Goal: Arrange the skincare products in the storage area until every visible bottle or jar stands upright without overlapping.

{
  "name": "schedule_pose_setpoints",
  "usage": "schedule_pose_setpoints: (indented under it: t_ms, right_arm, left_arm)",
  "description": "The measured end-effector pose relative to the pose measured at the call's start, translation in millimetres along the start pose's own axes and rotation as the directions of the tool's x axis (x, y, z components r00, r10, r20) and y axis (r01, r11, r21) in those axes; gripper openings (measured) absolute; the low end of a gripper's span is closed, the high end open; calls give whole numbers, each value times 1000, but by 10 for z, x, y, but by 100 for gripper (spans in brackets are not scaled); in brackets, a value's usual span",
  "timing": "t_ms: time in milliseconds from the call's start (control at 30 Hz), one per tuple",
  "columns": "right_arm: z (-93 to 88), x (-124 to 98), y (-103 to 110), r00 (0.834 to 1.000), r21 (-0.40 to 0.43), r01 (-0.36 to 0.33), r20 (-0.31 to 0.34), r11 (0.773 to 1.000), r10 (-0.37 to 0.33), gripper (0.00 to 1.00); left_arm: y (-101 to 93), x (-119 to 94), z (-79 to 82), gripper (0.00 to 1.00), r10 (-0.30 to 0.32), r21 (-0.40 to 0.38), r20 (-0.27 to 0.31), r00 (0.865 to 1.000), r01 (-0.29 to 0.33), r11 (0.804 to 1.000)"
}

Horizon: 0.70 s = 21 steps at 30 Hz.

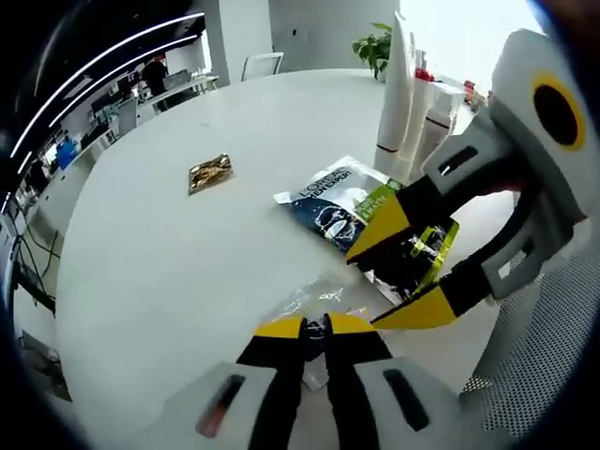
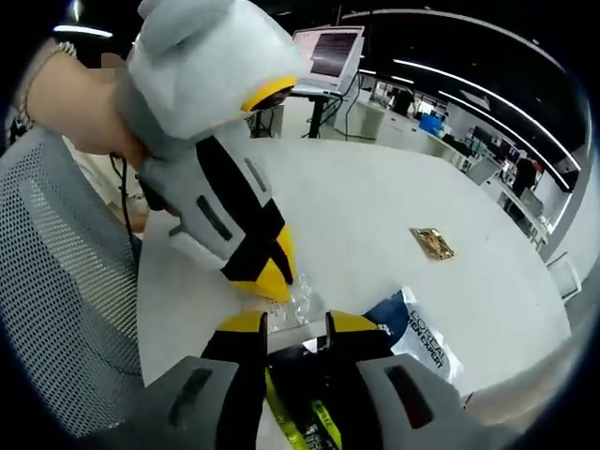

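My left gripper [image 1: 316, 328] sits low over the white table [image 1: 169, 272], jaws closed on a crinkled clear plastic wrapper [image 1: 314, 298]. In the right gripper view the same gripper [image 2: 269, 272] pinches that wrapper [image 2: 295, 298]. My right gripper [image 1: 401, 270] comes in from the right, jaws spread either side of a black and green packet [image 1: 417, 255]. From its own view [image 2: 297, 325] the packet [image 2: 298, 389] lies between the jaws. A blue and white sachet [image 1: 326, 199] lies just beyond. Tall white tubes [image 1: 405, 103] stand upright at the far right.
A small gold sachet [image 1: 208, 173] lies alone further out on the table, also seen as a gold sachet [image 2: 432, 243]. A grey mesh chair [image 1: 553, 356] stands at the table's near edge. A potted plant [image 1: 375, 42] and desks stand beyond. A person's hand [image 2: 80, 103] holds the left gripper.
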State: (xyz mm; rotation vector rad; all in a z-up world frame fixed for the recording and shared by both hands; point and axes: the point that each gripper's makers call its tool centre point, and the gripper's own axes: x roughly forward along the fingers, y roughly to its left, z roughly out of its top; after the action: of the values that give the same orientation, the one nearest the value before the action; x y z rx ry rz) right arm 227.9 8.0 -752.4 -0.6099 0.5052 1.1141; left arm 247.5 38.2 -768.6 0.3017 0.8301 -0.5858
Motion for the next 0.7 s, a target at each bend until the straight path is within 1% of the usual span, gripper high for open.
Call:
schedule_pose_setpoints:
  t_ms: [133,233,533,700]
  right_arm:
    - [-23,-54,-3,1000,0,2,-6,1000,-2,34]
    - [-30,-106,-24,1000,11,13,-1,1000,-13,36]
    - [-91,-228,-37,999,31,35,2,999,-35,40]
    - [-113,-343,-42,999,48,53,8,997,-54,44]
  left_arm:
    - [-2,-19,1,16,-5,-22,-3,1000,5,1000]
    - [7,-28,16,18,-1,-25,-5,1000,1,1000]
    - [13,-66,51,19,9,-26,1,1000,-9,1000]
    - [-8,-104,55,22,15,-24,3,1000,-15,1000]
